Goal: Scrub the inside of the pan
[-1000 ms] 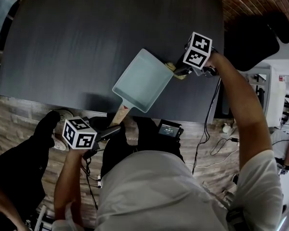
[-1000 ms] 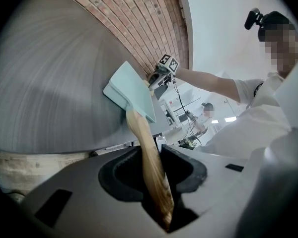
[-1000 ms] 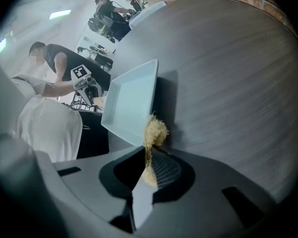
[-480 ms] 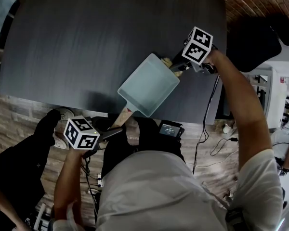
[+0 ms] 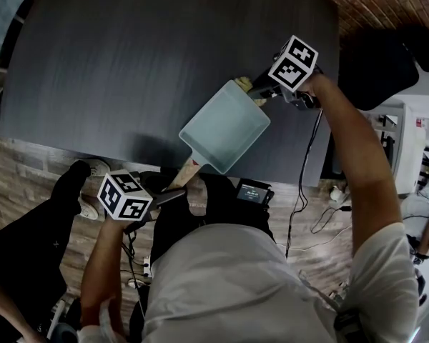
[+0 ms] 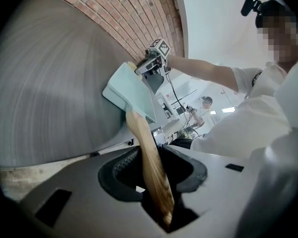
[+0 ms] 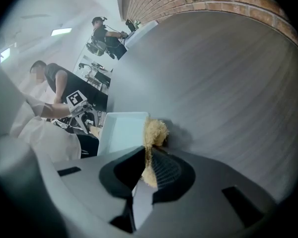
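A pale blue square pan [image 5: 224,126] with a wooden handle [image 5: 177,177] lies near the front edge of the dark table [image 5: 129,56]. My left gripper [image 5: 170,196] is shut on that handle [image 6: 151,167], which runs up between the jaws to the pan [image 6: 129,88]. My right gripper [image 5: 254,91] is shut on a tan scrubber [image 7: 153,135] and sits at the pan's far right rim. The scrubber [image 5: 247,90] touches that rim, beside the pan [image 7: 121,133].
The table's front edge runs just under the pan, with brick floor [image 5: 36,177] below it. A black chair [image 5: 375,56] stands at the right of the table. Other people [image 7: 107,33] work at benches in the background.
The pan has slid a little to the right and away from me. My right gripper with the scrubber has risen along the pan's far rim.
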Demonstrator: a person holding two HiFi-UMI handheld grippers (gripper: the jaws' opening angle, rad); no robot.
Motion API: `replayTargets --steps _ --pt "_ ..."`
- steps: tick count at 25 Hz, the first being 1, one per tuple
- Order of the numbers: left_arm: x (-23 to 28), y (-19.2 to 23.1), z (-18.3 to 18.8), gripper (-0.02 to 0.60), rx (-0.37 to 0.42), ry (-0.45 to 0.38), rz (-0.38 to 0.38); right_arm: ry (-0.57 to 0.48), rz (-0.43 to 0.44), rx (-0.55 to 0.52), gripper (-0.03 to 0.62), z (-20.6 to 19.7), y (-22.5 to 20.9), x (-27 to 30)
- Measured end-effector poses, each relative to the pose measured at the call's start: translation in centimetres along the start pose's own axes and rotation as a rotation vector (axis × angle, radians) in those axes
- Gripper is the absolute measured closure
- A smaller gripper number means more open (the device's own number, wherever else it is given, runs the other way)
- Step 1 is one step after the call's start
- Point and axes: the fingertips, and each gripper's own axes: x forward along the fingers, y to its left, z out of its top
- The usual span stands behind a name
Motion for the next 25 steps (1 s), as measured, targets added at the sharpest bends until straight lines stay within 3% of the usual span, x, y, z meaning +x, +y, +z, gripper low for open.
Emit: replayTargets --steps 6,13,25 --pt "0.0 0.0 0.4 0.449 -0.001 -0.006 0.002 -0.074 -0.065 -0.025 0.551 2.3 -0.5 -0.7" --pt "0.0 0.0 0.1 0.449 -0.006 -0.028 0.009 -0.262 -0.154 -0.098 0.551 8.0 0.9 -2.9" --pt "0.9 0.1 0.6 0.451 -0.034 -0.102 0.047 -0.118 -0.431 -0.224 0.551 10.8 -0.2 -0.3"
